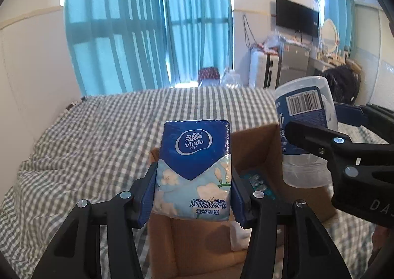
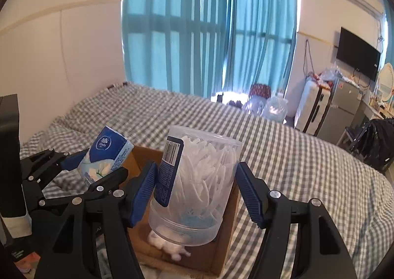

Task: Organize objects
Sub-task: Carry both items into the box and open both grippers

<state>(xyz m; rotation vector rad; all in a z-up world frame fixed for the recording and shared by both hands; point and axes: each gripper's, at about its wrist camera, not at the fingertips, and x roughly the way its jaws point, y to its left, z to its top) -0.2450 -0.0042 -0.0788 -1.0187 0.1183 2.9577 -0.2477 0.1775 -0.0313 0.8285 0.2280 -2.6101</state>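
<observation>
The left hand-held gripper [image 1: 194, 195] clamps a tissue pack [image 1: 194, 168] above the cardboard box [image 1: 256, 146] on the bed [image 1: 86, 136]. The right hand-held gripper [image 2: 197, 195] looks barely slack around the floss-pick jar [image 2: 194, 180]. Lower each item well inside the box walls before letting go.

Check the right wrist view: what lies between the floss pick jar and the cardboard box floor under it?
In the right wrist view, a white crumpled item lies on the cardboard box floor beneath the floss pick jar; I cannot tell whether they touch.
</observation>
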